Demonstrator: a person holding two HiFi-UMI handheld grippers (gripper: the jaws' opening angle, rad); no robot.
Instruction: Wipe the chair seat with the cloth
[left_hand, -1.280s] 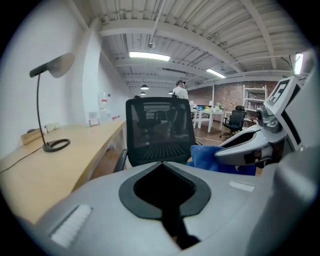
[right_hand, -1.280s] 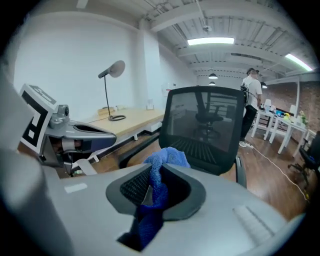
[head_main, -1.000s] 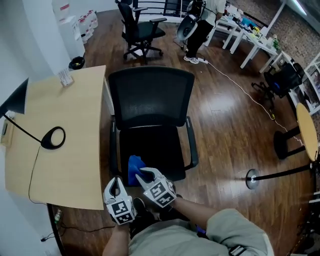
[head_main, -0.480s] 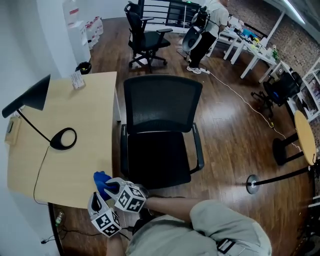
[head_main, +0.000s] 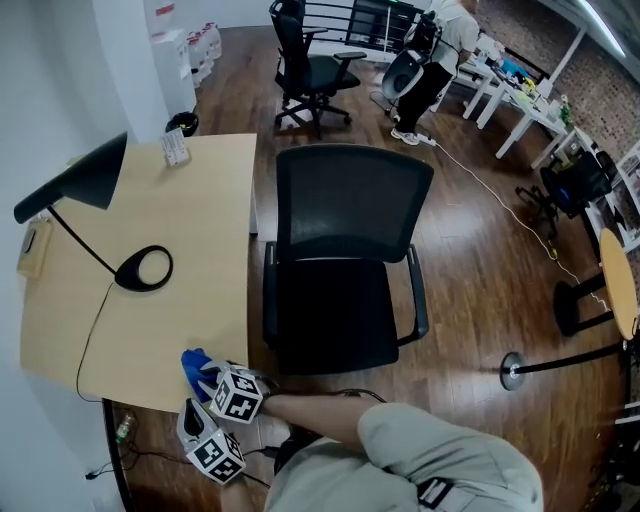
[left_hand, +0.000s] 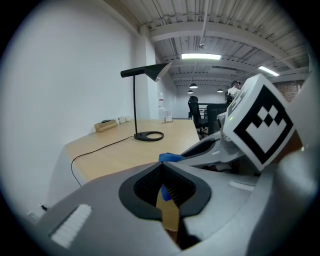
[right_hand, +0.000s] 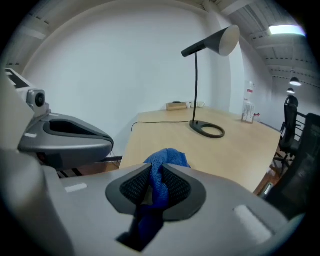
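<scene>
The head view looks steeply down from high above onto the desk (head_main: 180, 220), the chair (head_main: 335, 310), and the left tool (head_main: 192, 412) and right tool (head_main: 205, 372) at the desk's near corner. The left tool view sits low, close behind its own jaws, facing along the desktop to the lamp (left_hand: 150, 71). The right tool view, just as close, faces across the desk toward the white wall (right_hand: 125, 65). All three share the desk, lamp and blue cloth (right_hand: 167, 157).

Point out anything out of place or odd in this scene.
Nothing is spilled or damaged. One oddity: the blue cloth, pinched in the right tongs, hangs over the near corner of the desk, not on the chair seat.
</scene>
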